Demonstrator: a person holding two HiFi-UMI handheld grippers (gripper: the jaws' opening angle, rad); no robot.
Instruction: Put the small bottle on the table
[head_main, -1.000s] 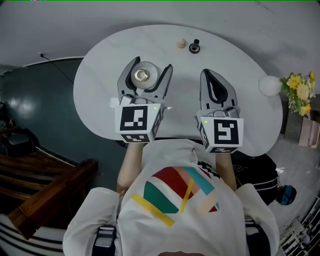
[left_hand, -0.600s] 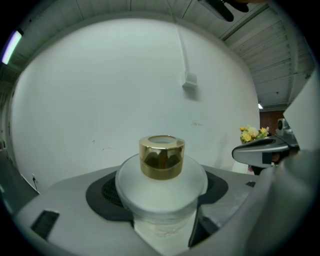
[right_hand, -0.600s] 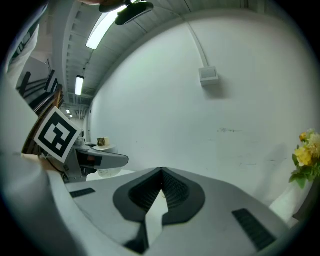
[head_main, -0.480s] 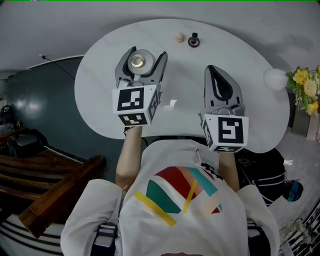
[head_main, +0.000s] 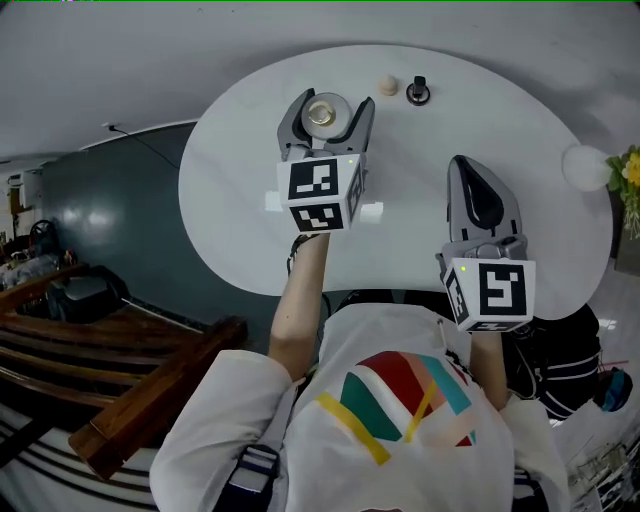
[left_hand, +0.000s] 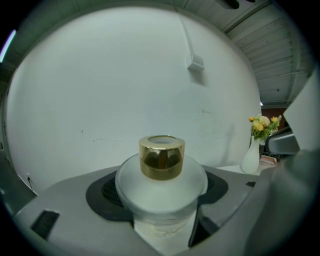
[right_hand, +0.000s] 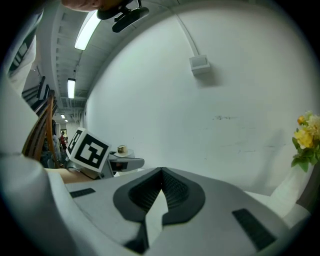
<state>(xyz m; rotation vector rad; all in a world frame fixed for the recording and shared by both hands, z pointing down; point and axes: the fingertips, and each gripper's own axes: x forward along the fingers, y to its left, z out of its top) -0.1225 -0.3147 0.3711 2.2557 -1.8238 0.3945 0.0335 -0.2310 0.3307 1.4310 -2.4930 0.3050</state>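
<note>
The small bottle (head_main: 322, 110) is frosted white with a gold cap. It stands upright between the jaws of my left gripper (head_main: 330, 106), which is shut on its body over the far left part of the white table (head_main: 240, 200). In the left gripper view the small bottle (left_hand: 161, 170) fills the gap of the left gripper (left_hand: 162, 205), cap uppermost. Whether its base touches the table is hidden. My right gripper (head_main: 468, 168) hovers nearer the front right, shut and holding nothing. In the right gripper view the right gripper (right_hand: 161, 174) has its jaws pressed together.
A beige ball (head_main: 388, 85) and a small black object (head_main: 418, 92) sit at the table's far edge. A white round vase (head_main: 583, 165) with yellow flowers (head_main: 632, 170) stands at the right end. A dark wooden bench (head_main: 120, 400) lies to the left, below the table.
My left gripper has carried the bottle away from my body toward the far part of the table. The right gripper stays shut and has hardly moved.
</note>
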